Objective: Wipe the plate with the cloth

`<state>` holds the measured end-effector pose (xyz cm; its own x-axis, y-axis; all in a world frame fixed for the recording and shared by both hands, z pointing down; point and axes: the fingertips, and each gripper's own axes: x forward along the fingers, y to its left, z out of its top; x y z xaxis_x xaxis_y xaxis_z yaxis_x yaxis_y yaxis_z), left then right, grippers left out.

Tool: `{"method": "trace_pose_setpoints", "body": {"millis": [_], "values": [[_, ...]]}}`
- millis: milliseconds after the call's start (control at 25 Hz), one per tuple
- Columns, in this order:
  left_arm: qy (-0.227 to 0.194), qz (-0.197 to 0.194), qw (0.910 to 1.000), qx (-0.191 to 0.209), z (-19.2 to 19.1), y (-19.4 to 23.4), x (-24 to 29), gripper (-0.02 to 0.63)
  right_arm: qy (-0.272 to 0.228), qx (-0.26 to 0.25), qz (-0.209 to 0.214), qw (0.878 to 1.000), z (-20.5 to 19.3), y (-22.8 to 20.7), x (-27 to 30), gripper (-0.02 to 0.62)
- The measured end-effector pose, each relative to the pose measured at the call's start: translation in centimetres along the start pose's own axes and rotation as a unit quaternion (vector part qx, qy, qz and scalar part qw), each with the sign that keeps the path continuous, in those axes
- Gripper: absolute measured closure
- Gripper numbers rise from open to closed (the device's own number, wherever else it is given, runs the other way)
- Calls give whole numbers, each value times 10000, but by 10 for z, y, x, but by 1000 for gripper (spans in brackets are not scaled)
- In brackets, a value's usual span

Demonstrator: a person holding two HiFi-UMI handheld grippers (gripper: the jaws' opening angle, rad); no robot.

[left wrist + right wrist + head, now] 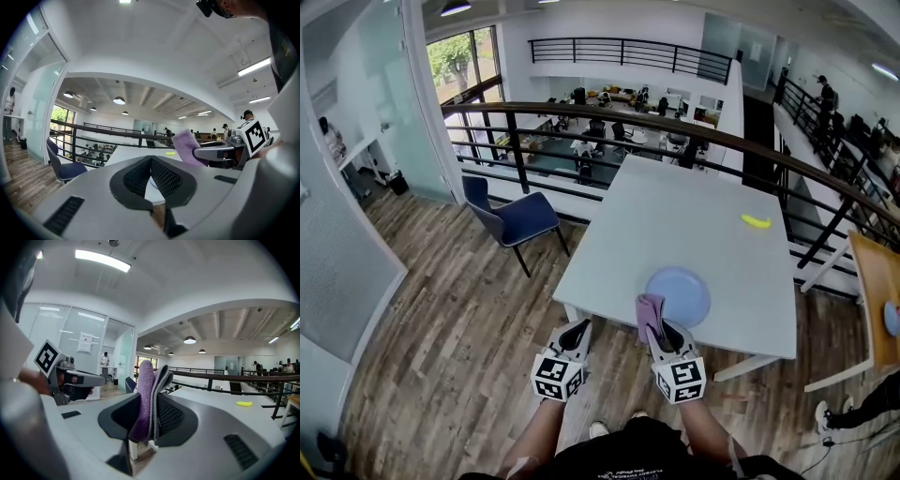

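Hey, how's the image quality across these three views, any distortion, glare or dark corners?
Head view: strong fisheye, the railing bows into an arc; even light, the plate sharp. Left gripper view: black vignette at the corners, the table beyond the jaws clear. Right gripper view: the ceiling light blows out to white, while the cloth is evenly lit.

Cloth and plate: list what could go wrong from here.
The plate lies unheld near the front edge of the table, and the left gripper, shut and empty, is not steadying it; a wipe may shove it. The cloth is pinched folded in the right gripper, so little sticks out and the jaw tips may scrape the plate.
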<state>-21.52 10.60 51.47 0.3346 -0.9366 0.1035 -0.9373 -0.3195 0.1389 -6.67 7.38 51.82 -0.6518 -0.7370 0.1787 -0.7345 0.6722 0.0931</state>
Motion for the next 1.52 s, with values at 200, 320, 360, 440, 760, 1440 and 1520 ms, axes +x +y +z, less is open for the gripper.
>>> {"method": "trace_pose_setpoints", "body": {"millis": [200,320,360,440,760,1440,1520], "values": [[136,-75,9999,-49,-1,3,33,594,55,110,-73,9999,-1,-24,17,488],[179,-122,9998,-41,-4,0,60,595,18,158,-157,9997,-4,-49,27,488],[173,-131,9998,-45,-3,-2,70,594,20,170,-173,9997,-4,-58,30,488],[128,-149,9998,0,1,-3,89,595,12,195,-201,9996,-3,-75,38,488],[157,-242,9995,124,15,-9,164,594,-2,284,-277,9992,-2,-142,69,488],[384,-274,9987,192,15,-25,260,594,109,456,-283,9985,-15,-231,101,488],[445,-294,9984,183,14,-26,266,595,99,487,-315,9983,-14,-238,103,488]]}}
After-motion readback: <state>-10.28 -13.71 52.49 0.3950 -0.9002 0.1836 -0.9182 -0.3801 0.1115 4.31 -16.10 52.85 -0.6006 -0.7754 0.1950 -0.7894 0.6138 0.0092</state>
